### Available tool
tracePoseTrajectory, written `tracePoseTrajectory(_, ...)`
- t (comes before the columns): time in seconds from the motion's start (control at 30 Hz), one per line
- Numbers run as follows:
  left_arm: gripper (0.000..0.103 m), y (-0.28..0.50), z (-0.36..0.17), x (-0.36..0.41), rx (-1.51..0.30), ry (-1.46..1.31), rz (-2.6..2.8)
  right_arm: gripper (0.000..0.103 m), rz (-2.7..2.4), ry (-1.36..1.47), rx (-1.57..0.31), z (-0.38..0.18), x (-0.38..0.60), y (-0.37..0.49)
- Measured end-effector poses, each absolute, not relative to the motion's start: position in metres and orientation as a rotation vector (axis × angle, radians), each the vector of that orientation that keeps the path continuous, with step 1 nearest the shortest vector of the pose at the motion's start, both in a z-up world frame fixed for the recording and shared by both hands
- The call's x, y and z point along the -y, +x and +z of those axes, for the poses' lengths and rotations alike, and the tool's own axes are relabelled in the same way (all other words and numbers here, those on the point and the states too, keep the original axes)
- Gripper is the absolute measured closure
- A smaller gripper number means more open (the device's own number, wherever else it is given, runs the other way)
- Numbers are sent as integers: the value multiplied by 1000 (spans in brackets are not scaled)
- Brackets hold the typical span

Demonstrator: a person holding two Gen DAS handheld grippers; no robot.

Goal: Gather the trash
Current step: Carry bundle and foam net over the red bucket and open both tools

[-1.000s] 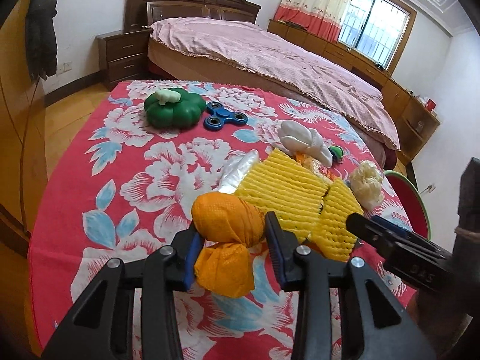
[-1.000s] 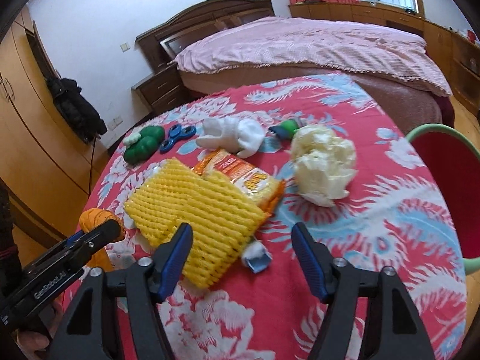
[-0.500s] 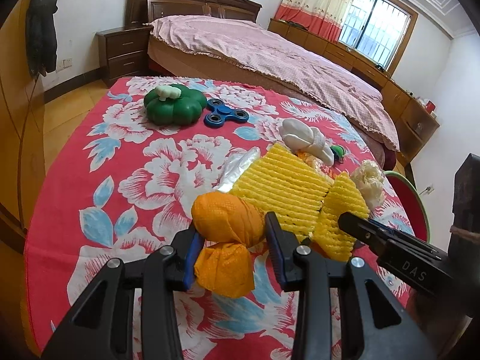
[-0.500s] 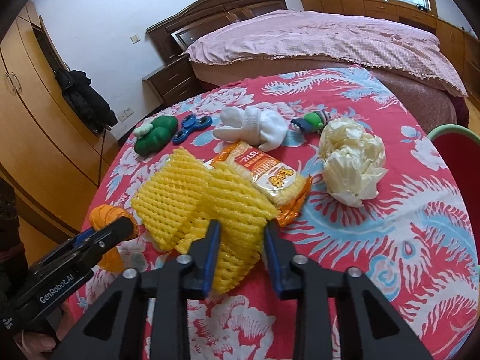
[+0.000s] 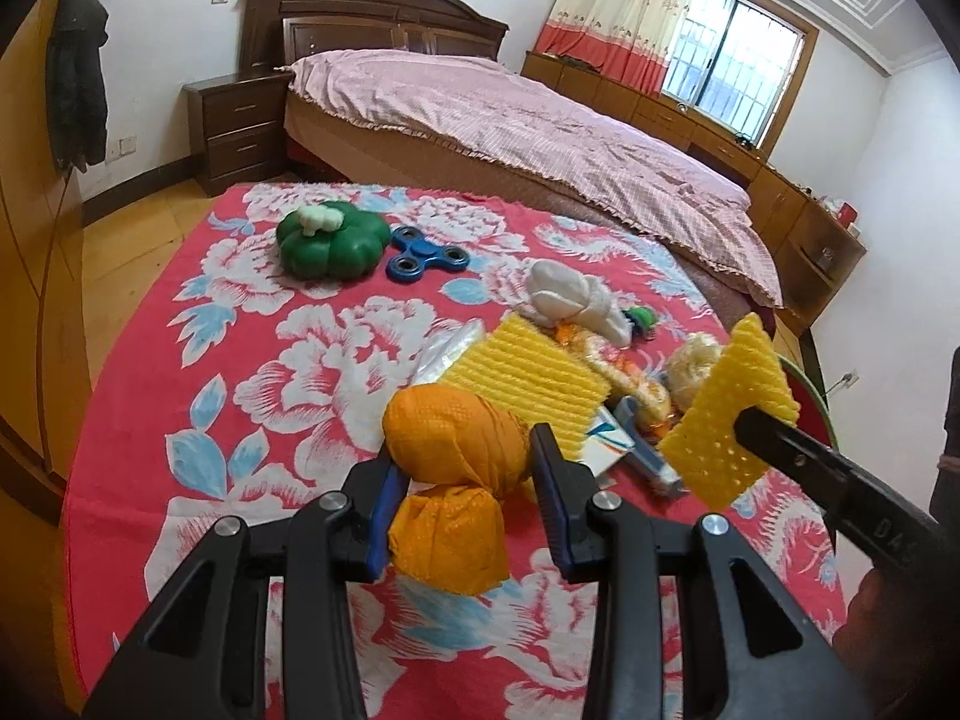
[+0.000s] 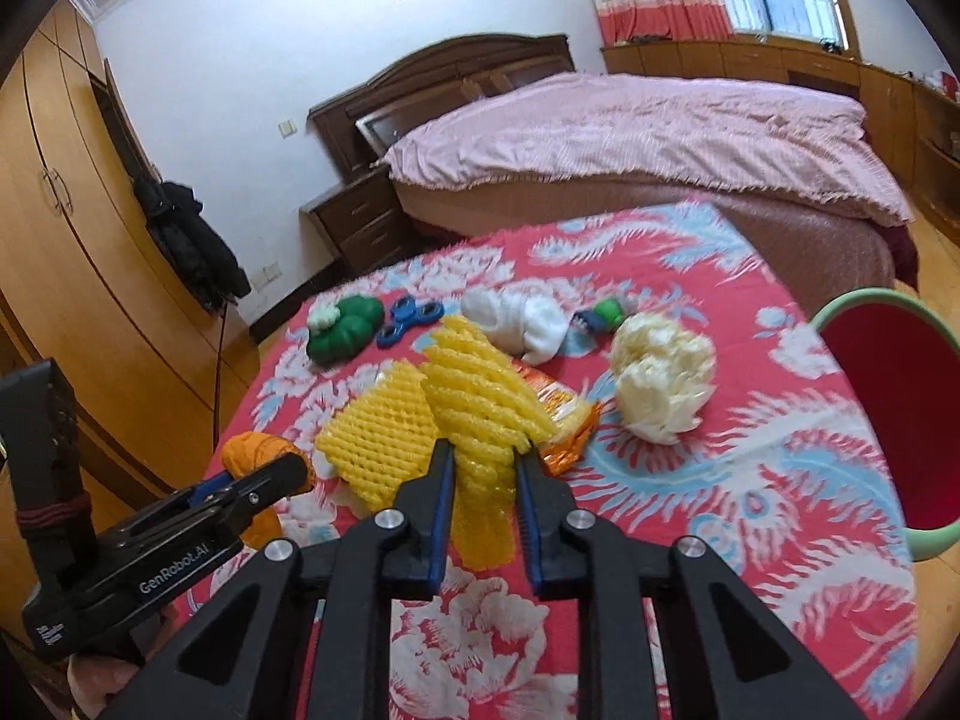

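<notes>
The right hand-held gripper (image 6: 480, 486) is clamped on a yellow foam net (image 6: 480, 414), lifted clear of the desk (image 6: 750, 480). The red bin (image 6: 894, 414) lies to its right, nearer this hand. The left hand-held gripper (image 5: 462, 480) grips an orange mesh bundle (image 5: 453, 438) low over the desk.

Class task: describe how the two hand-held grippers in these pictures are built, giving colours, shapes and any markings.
Each hand-held gripper is black plastic with two long fingers, triangular cut-outs and silver round pivot bolts. The left hand-held gripper and right hand-held gripper both have ribbed blue pads. White "GenRobot.AI" lettering marks the left one's side. A dark red band wraps the upright block above its handle.
</notes>
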State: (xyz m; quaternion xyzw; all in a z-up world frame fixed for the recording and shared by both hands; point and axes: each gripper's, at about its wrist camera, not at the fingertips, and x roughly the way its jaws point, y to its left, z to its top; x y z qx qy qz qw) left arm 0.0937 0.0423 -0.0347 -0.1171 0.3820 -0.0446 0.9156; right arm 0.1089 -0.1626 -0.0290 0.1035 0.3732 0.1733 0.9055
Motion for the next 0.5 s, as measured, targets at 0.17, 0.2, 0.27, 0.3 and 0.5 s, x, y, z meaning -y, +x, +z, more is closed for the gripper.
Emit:
tracePoseTrajectory(0.17, 63, 90, -18, -26, -758, -220, -134, 82, 322, 241, -732, -13, 183, 95)
tracePoseTrajectory(0.2, 63, 89, -14, -23, -753, -215, -145, 82, 311, 249, -724, -10, 189, 92)
tracePoseTrajectory(0.27, 63, 90, -8, -13, -746, -208, -171, 82, 299, 263, -715, -5, 199, 88)
tracePoseTrajectory(0.3, 63, 91, -5, -9, -745, -206, -184, 82, 287, 271, -707, -3, 205, 86)
tracePoseTrajectory(0.5, 63, 99, 9, 33, -739, -154, -266, 82, 212, 303, -669, 9, 241, 75)
